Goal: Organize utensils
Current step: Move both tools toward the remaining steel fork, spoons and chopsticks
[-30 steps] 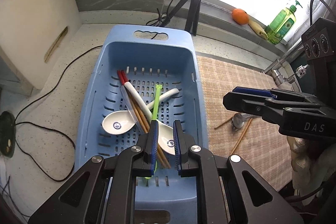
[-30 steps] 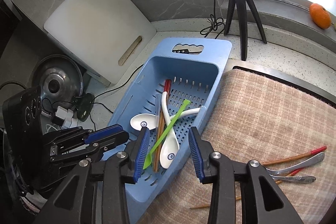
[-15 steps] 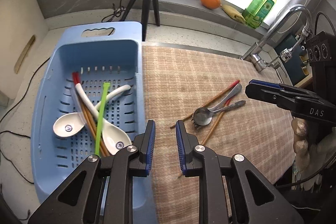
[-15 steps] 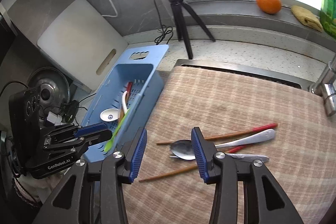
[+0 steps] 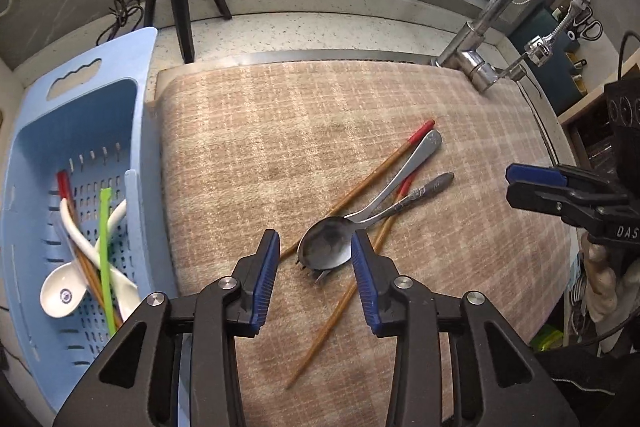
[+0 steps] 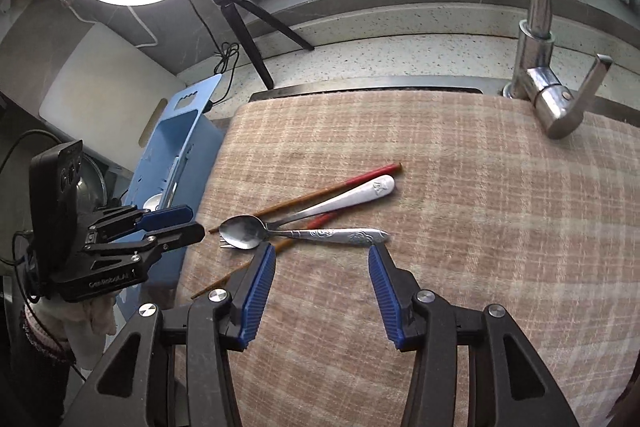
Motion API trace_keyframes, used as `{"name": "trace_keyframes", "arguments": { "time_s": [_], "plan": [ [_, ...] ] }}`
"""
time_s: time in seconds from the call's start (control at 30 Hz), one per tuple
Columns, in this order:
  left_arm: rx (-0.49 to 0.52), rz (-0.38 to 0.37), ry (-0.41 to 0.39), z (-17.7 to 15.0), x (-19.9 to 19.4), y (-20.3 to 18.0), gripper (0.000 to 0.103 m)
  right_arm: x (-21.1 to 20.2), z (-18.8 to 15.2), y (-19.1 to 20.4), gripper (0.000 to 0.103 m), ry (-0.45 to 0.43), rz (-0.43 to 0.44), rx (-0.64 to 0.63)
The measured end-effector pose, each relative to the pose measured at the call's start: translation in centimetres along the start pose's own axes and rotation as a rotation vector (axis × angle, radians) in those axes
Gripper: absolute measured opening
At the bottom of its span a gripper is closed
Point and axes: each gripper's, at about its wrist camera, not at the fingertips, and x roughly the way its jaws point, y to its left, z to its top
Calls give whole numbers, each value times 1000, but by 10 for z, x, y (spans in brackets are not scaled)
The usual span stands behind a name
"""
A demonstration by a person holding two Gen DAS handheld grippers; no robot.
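Your grippers have swung from the basket (image 5: 80, 131) to the spoon (image 5: 326, 247). Left gripper (image 5: 314, 275) and right gripper (image 6: 320, 291): jaws just widened, empty. Crossed chopsticks (image 5: 360, 183) risk snagging beneath the spoon.

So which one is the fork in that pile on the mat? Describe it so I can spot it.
On the checked mat over the sink, right of the blue basket, lies a small pile of cutlery. The fork is the lower metal piece; its tines poke out from under the spoon bowl. Unlike the spoon's smooth handle, its handle is embossed, and the red-tipped chopsticks are wooden.
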Motion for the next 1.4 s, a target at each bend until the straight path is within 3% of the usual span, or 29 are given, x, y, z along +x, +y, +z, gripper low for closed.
{"name": "trace_keyframes", "arguments": {
  "time_s": [0.1,0.33,0.4,0.47,0.63,0.73,1.0,1.4],
  "plan": [
    [-17,-11,34,8,11,-1,35,0,-4,-10,45,1,-19,23],
    [51,10,78,16,24,-14,35,2,-14,-33,45,16,-2,99],
    [80,36,83,16,27,-16,31,2,-14,-37,45,14,10,120],
    [96,43,93,14,29,-18,19,2,-14,-38,45,10,14,130],
    [108,52,113,12,35,-18,16,4,-14,-36,45,9,33,133],
    [61,69,85,18,31,-10,16,7,-14,-35,45,17,49,132],
    [46,27,153,17,38,1,16,8,-12,-37,45,20,62,149],
    [154,-45,200,-4,36,-36,16,21,-12,-40,45,55,83,167]
  ]
}}
